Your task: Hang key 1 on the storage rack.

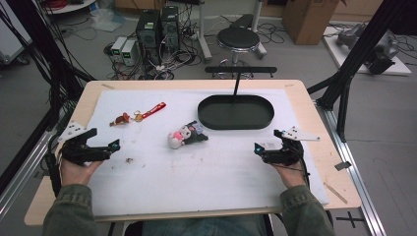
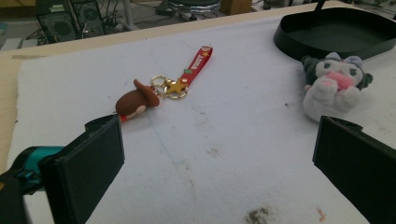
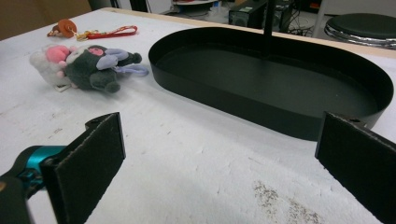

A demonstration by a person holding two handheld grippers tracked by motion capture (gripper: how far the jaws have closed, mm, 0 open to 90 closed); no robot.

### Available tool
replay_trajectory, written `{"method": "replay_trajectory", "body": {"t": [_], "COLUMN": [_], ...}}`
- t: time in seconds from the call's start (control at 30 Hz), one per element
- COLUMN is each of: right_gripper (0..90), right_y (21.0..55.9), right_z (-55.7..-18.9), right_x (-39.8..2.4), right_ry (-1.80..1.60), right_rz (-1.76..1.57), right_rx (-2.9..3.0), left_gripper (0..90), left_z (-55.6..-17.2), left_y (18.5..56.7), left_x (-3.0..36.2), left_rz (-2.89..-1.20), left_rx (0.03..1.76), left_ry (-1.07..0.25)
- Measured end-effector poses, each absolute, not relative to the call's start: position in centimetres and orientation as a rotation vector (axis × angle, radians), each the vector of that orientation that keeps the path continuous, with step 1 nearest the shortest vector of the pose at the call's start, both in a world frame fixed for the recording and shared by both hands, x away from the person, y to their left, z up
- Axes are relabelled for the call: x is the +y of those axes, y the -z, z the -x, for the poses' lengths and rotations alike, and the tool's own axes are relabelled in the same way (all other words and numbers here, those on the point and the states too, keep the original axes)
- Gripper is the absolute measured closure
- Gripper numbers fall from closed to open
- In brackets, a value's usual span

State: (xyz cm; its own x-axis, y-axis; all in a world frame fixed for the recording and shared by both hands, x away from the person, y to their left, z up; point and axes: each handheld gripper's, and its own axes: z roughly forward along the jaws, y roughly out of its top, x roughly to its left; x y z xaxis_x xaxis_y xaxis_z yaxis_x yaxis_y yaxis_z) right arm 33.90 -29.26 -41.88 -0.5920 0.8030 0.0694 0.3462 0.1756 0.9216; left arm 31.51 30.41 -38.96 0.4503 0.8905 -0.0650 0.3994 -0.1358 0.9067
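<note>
At the near edge, the left gripper (image 1: 114, 145) and the right gripper (image 1: 257, 148) are resting low over the white mat (image 1: 206, 172), each with jaws standing wide apart and nothing between them. Beyond them, a plush toy (image 1: 186, 135) is lying on its side mid-mat, near the oval black tray (image 1: 236, 112) but apart from it. Farther left, a brown figure keychain (image 1: 120, 119) with a red strap (image 1: 153, 109) is lying flat. A black stool (image 1: 238, 38) is standing behind the table.
</note>
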Motion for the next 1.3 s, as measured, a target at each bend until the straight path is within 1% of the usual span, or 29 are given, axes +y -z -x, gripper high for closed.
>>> {"method": "replay_trajectory", "body": {"t": [0.2, 0.4, 0.5, 0.63, 0.73, 0.83, 0.9, 1.1, 1.3], "right_gripper": [0.7, 0.7, 0.7, 0.7, 0.7, 0.7, 0.7, 0.7, 0.7], "right_y": [41.8, 41.9, 41.9, 42.0, 42.0, 42.0, 42.1, 42.2, 42.2], "right_z": [-33.6, -33.6, -33.7, -33.7, -33.7, -33.7, -33.7, -33.6, -33.6], "right_x": [-29.4, -29.4, -29.3, -29.1, -29.1, -29.1, -29.0, -28.9, -29.1], "right_ry": [-1.4, -1.386, -1.393, -1.391, -1.386, -1.38, -1.37, -1.35, -1.352], "right_rz": [-1.096, -1.105, -1.108, -1.098, -1.096, -1.095, -1.096, -1.094, -1.089], "right_rx": [2.02, 2.018, 2.023, 2.033, 2.033, 2.038, 2.041, 2.054, 2.058], "left_gripper": [2.5, 2.5, 2.5, 2.5, 2.5, 2.5, 2.5, 2.5, 2.5], "left_z": [-33.8, -35.9, -37.5, -38.8, -40.4, -41.2, -42.3, -44.0, -46.1], "left_y": [38.0, 37.2, 36.8, 36.4, 36.2, 36.2, 36.2, 35.8, 35.1], "left_x": [29.2, 29.1, 29.0, 28.8, 28.7, 28.7, 28.2, 26.7, 25.3], "left_rz": [-1.827, -1.827, -1.853, -1.884, -1.872, -1.87, -1.899, -1.967, -1.988], "left_rx": [1.107, 1.119, 1.125, 1.113, 1.107, 1.101, 1.099, 1.054, 1.02], "left_ry": [-0.623, -0.605, -0.573, -0.562, -0.546, -0.539, -0.544, -0.541, -0.551]}}
